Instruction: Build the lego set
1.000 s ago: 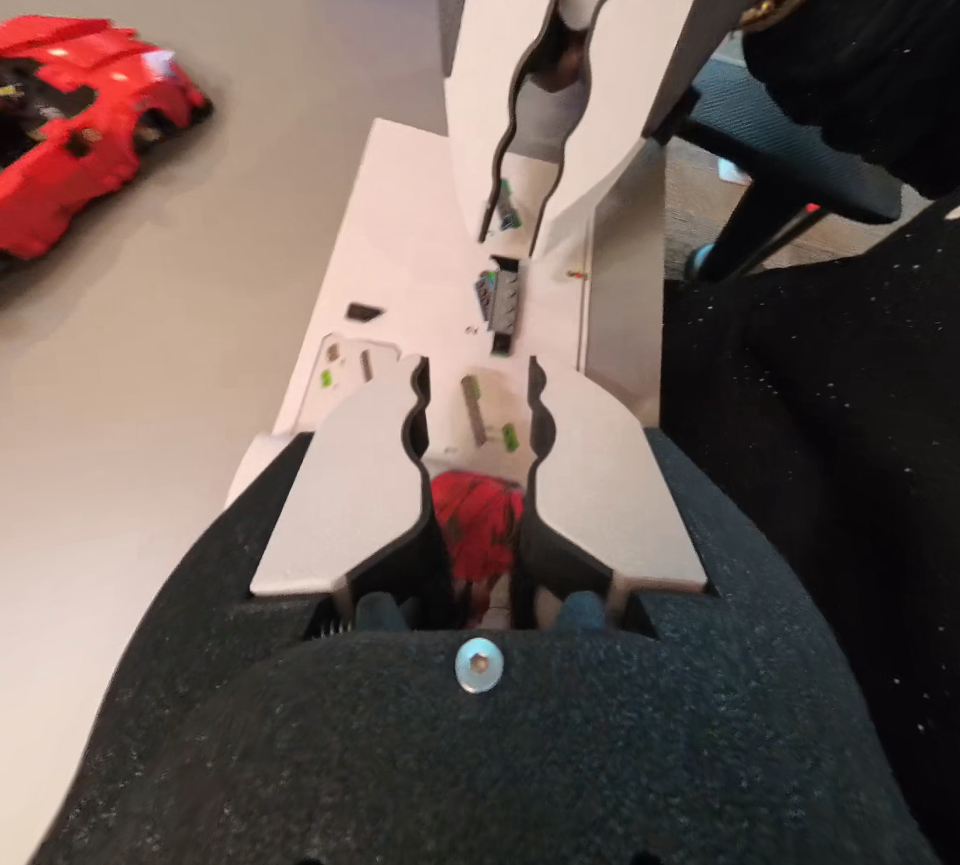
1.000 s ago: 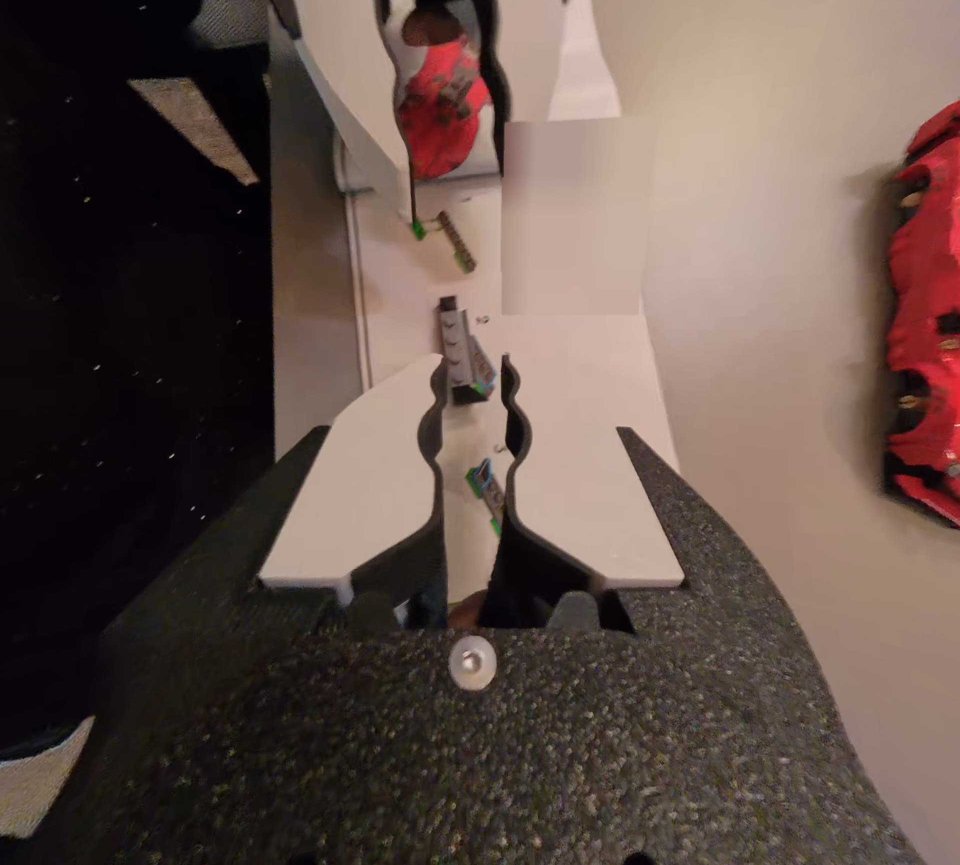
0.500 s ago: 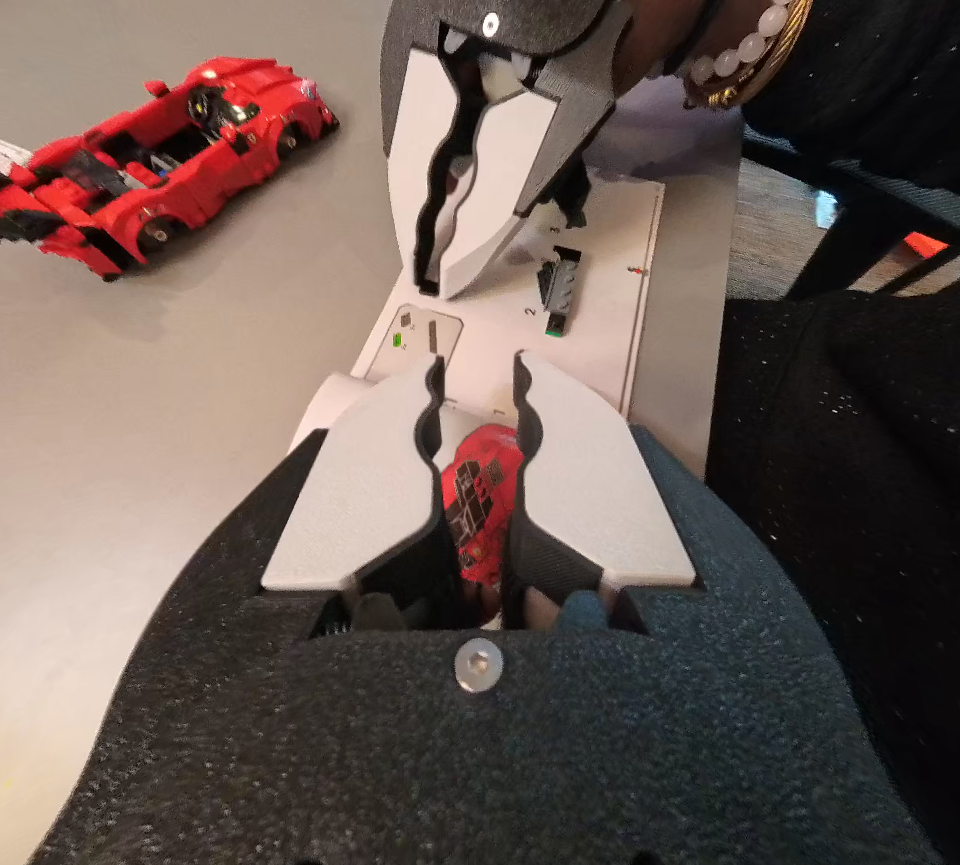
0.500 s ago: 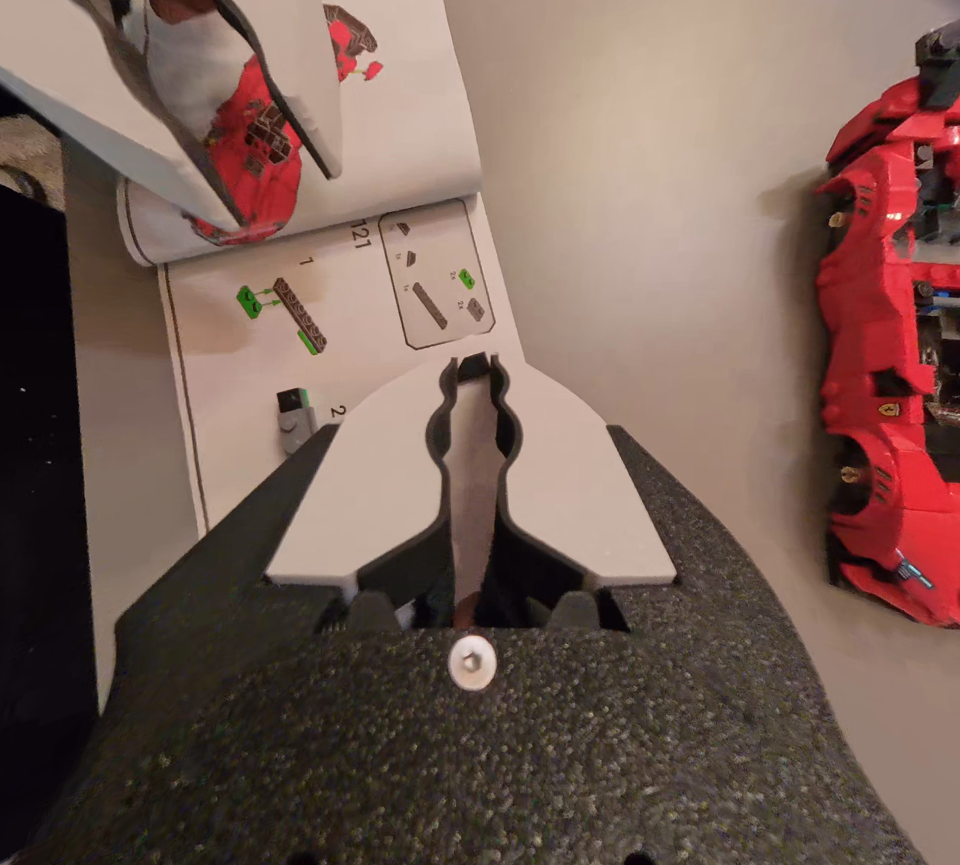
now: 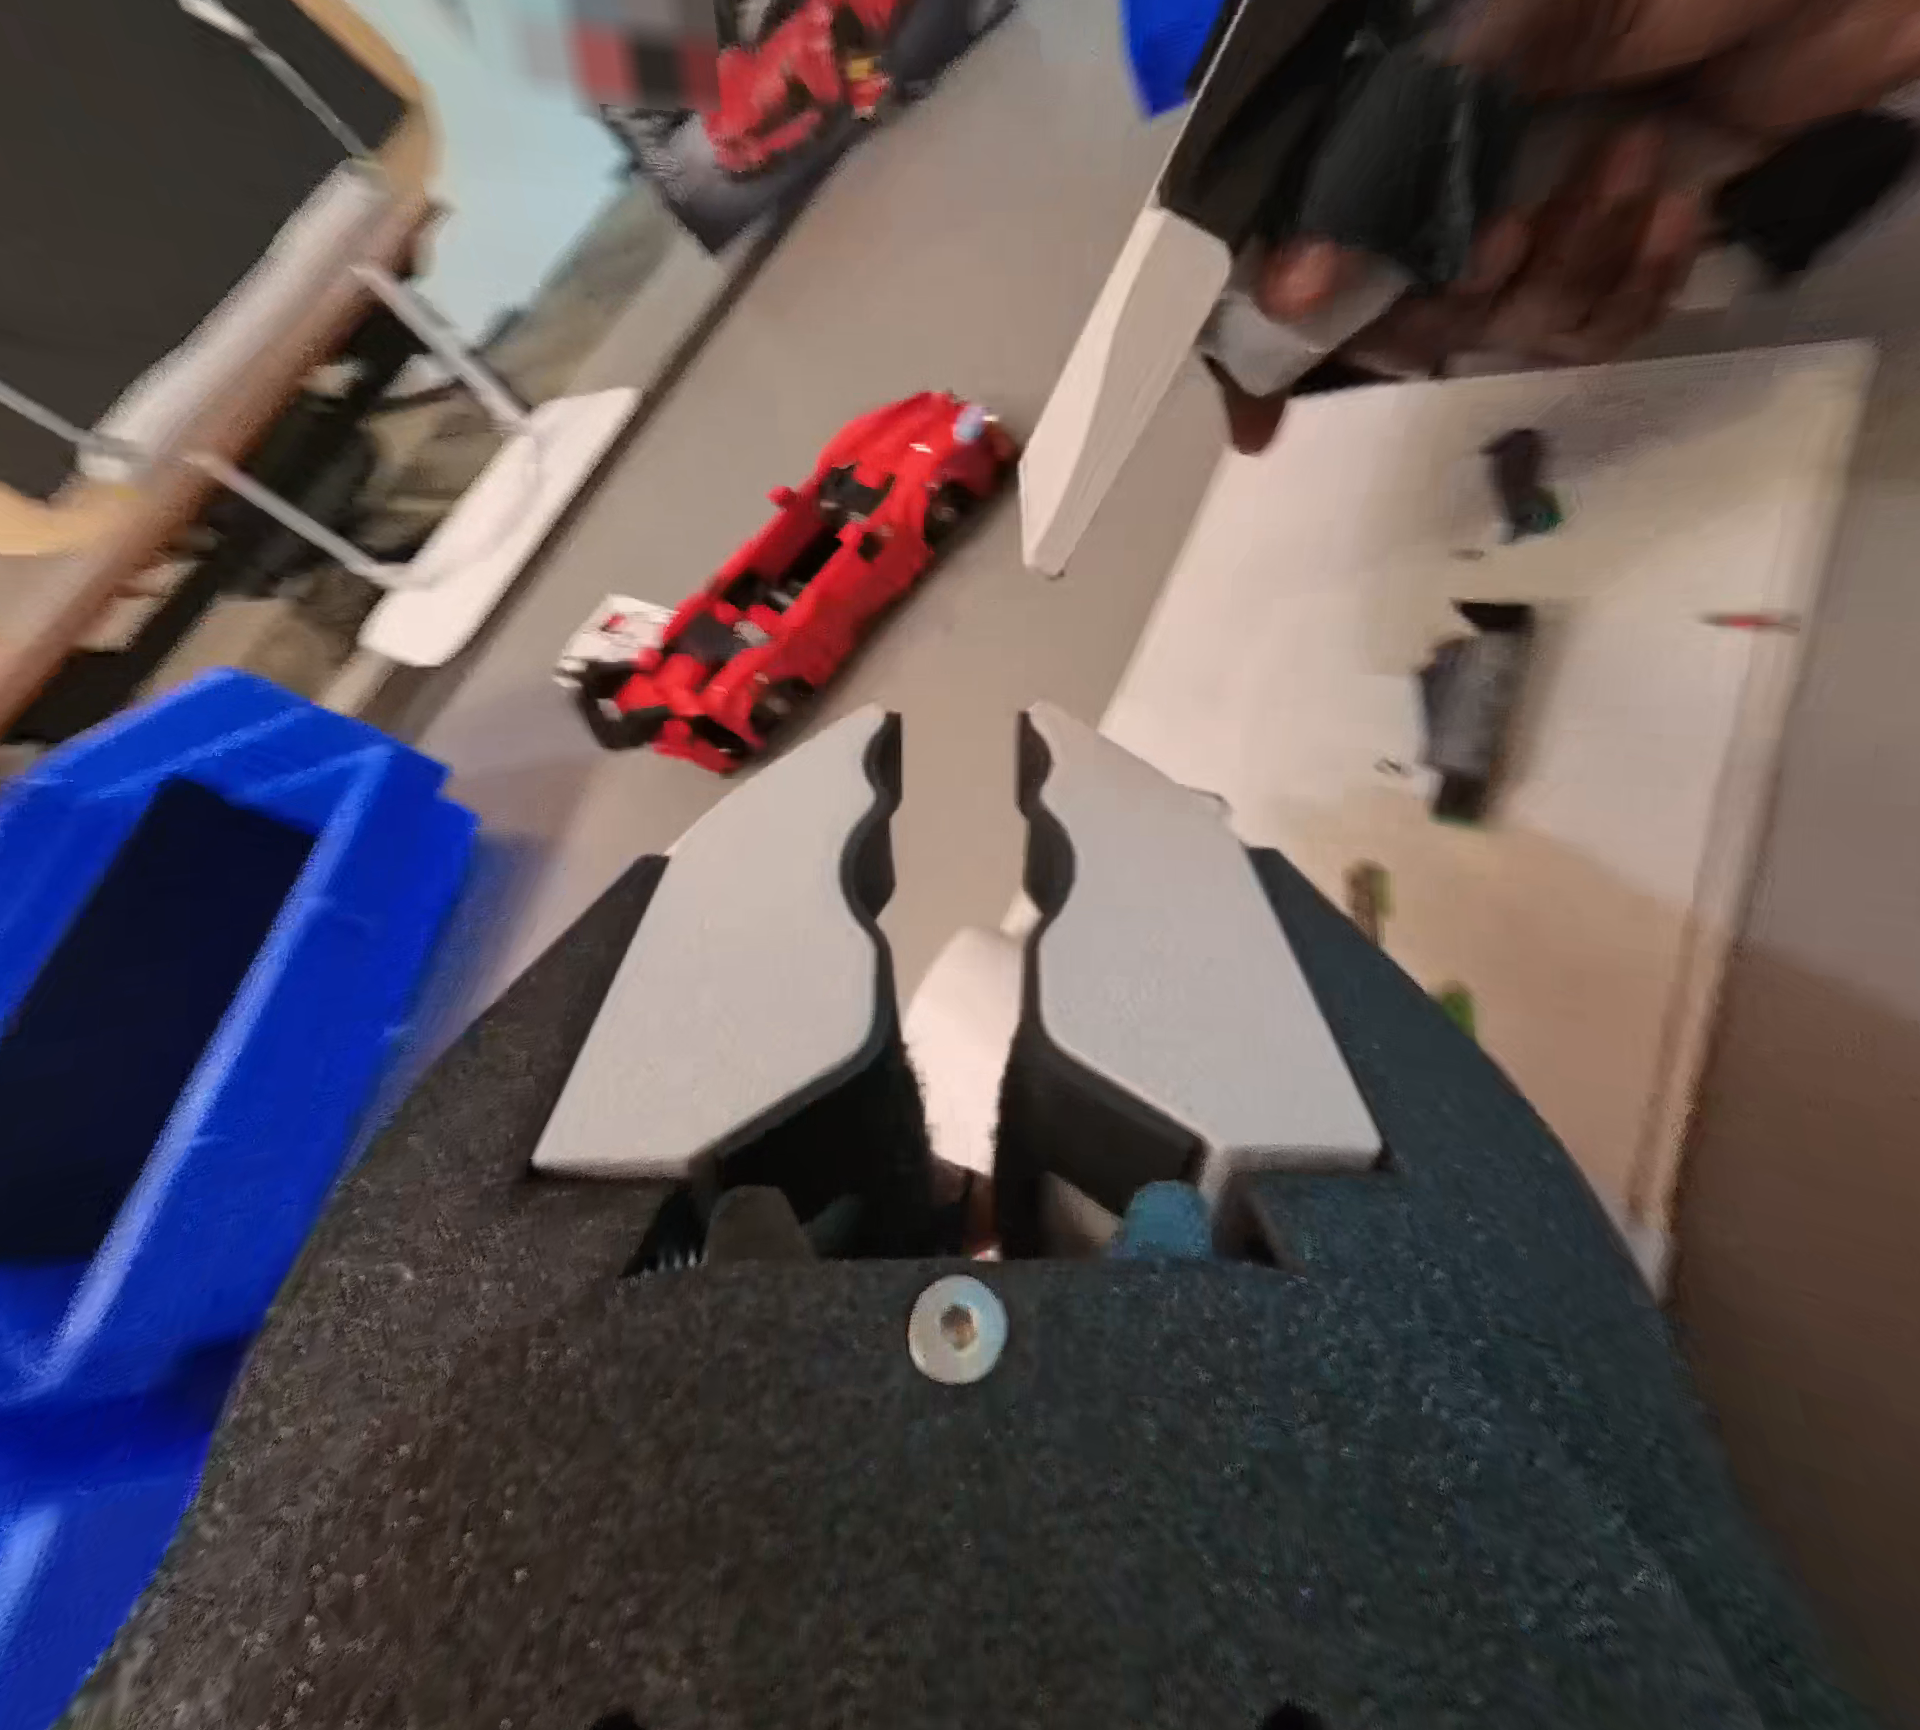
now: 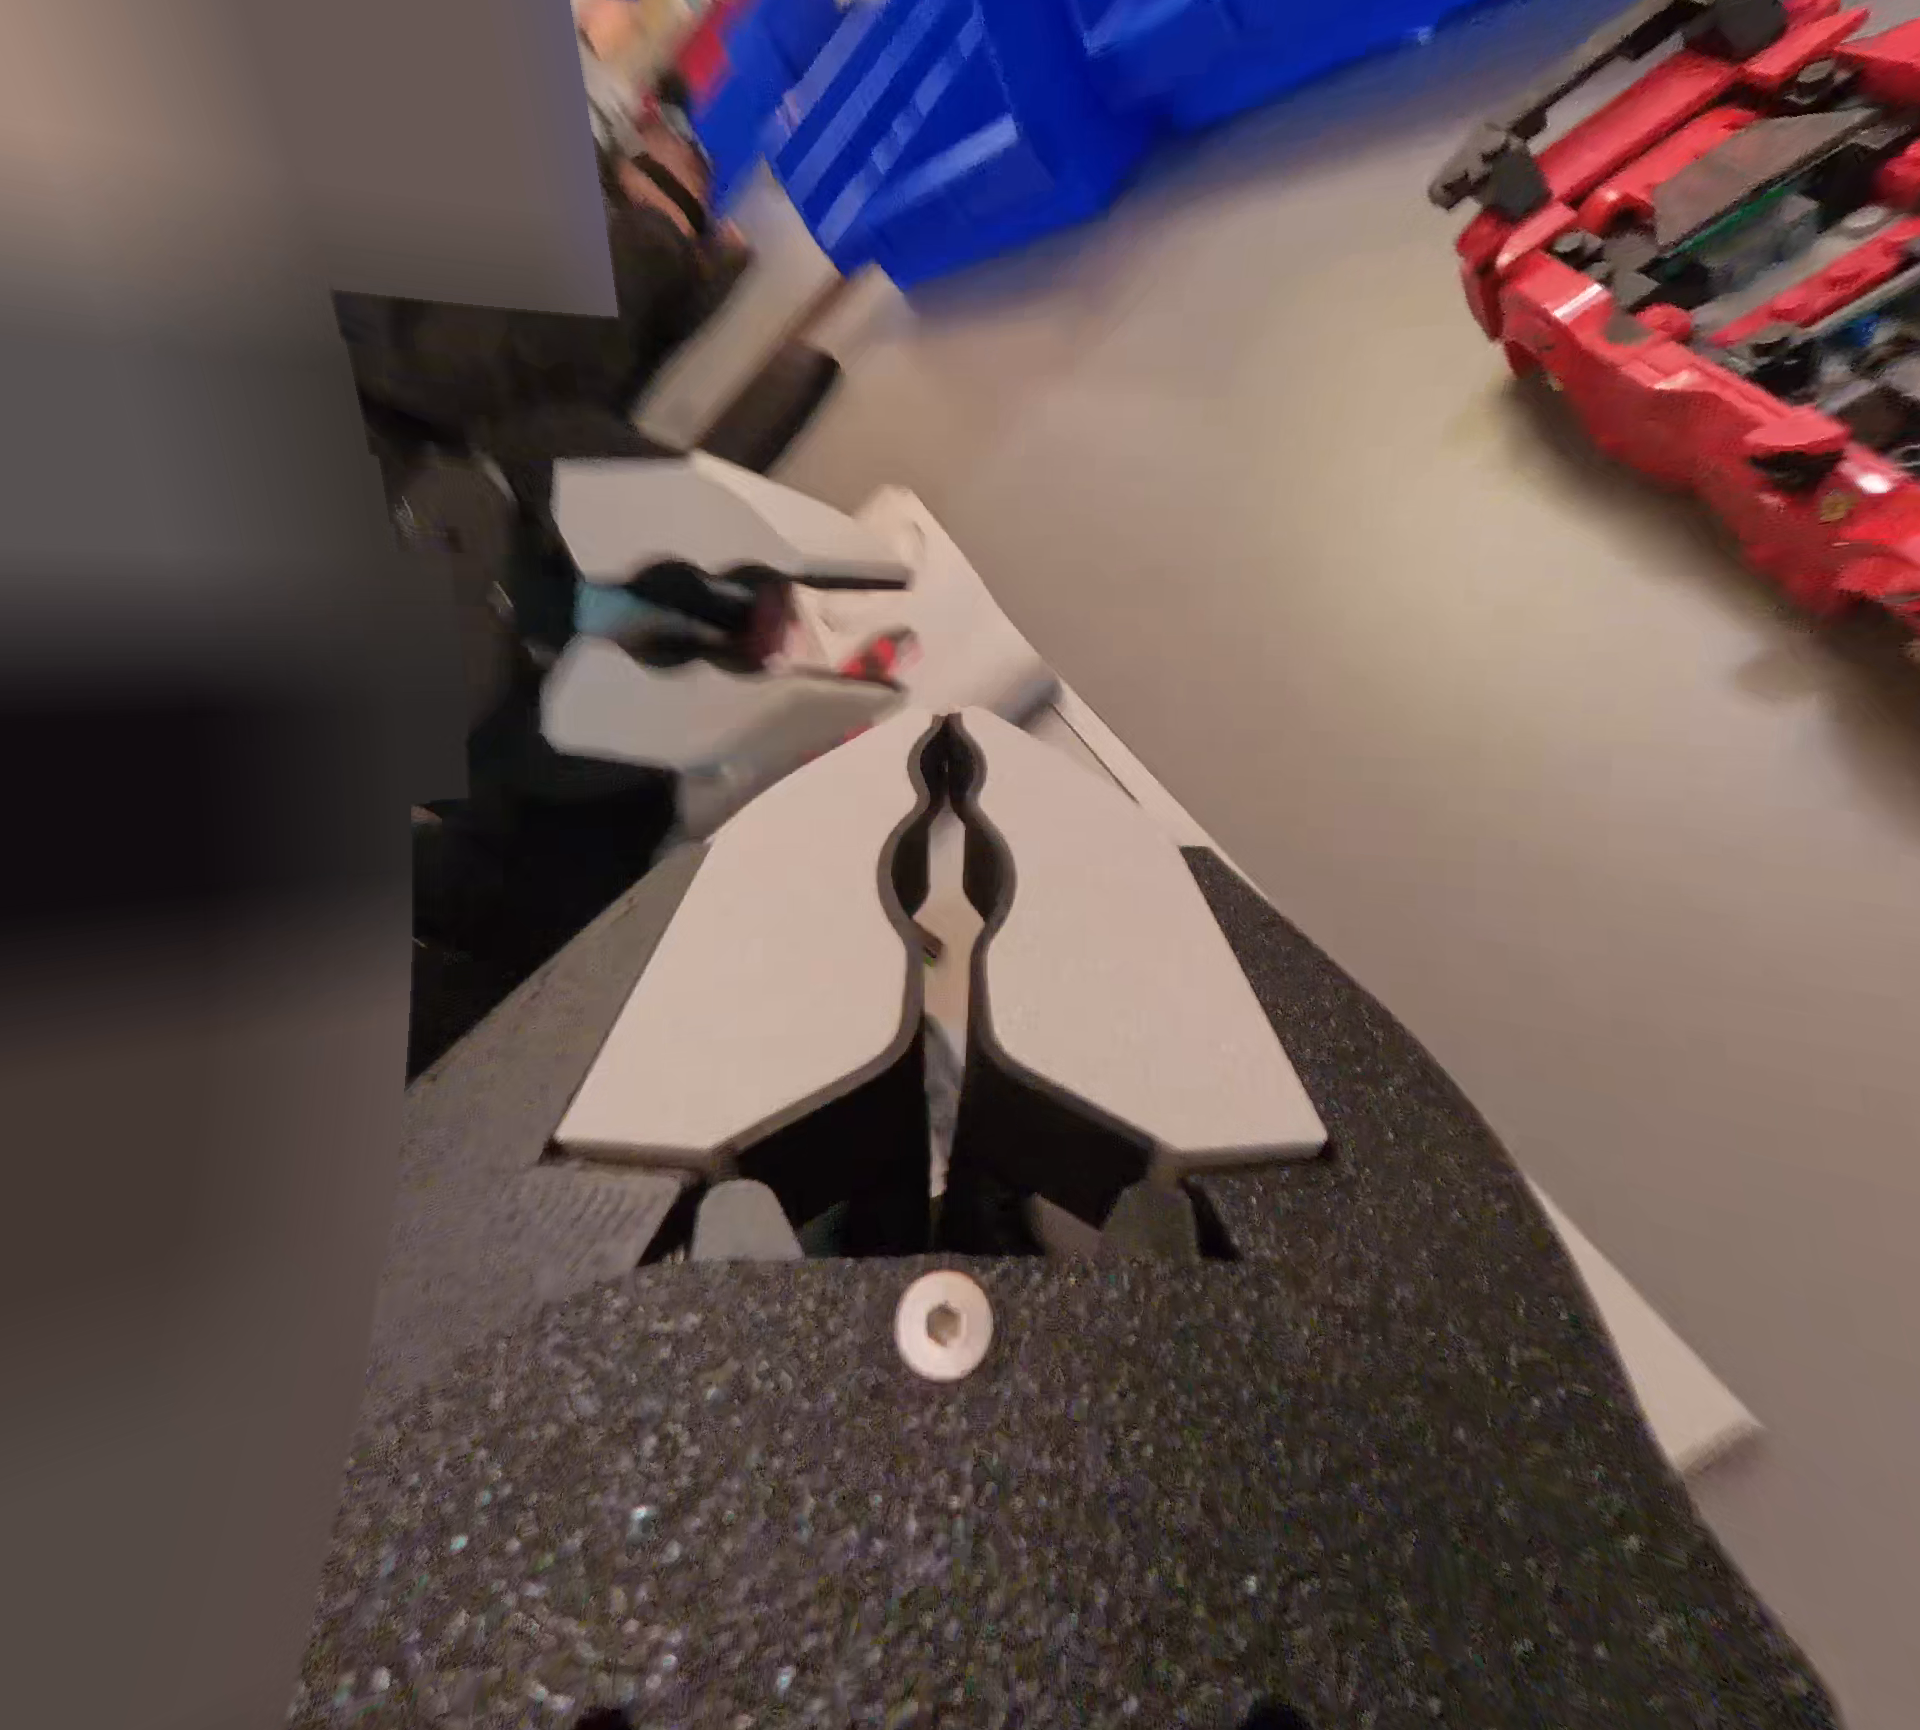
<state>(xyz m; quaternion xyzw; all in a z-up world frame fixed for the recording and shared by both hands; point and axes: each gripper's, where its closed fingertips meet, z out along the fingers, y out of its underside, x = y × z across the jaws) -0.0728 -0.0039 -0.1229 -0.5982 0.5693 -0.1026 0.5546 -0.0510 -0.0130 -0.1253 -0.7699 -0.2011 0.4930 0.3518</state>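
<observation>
A red lego car point(image 5: 800, 579) stands on the grey table; it also shows at the right of the right wrist view point(image 6: 1704, 309). The open instruction booklet point(image 5: 1455, 600) lies to its right, with printed part pictures. My left gripper point(image 5: 956, 730) is open and empty, above the booklet's curled left edge and pointing toward the car. My right gripper point(image 6: 948, 726) is shut, with nothing visible at its tips, over the booklet point(image 6: 1621, 1358). It shows in the left wrist view point(image 5: 1039, 563), held by a hand beside the car. The left gripper point(image 6: 902, 631) shows sideways ahead of it. Both views are motion-blurred.
A blue bin point(image 5: 187, 953) is close on the left of my left gripper. Several blue bins point(image 6: 1091, 49) stand at the back of the table. The set's box point(image 5: 831, 18) stands upright behind the car. A white chair base point(image 5: 488, 527) is beyond the table edge.
Both grippers have lifted and swung away from the booklet pages, so the views now look across the table. The right gripper has stayed shut and the left one open.
</observation>
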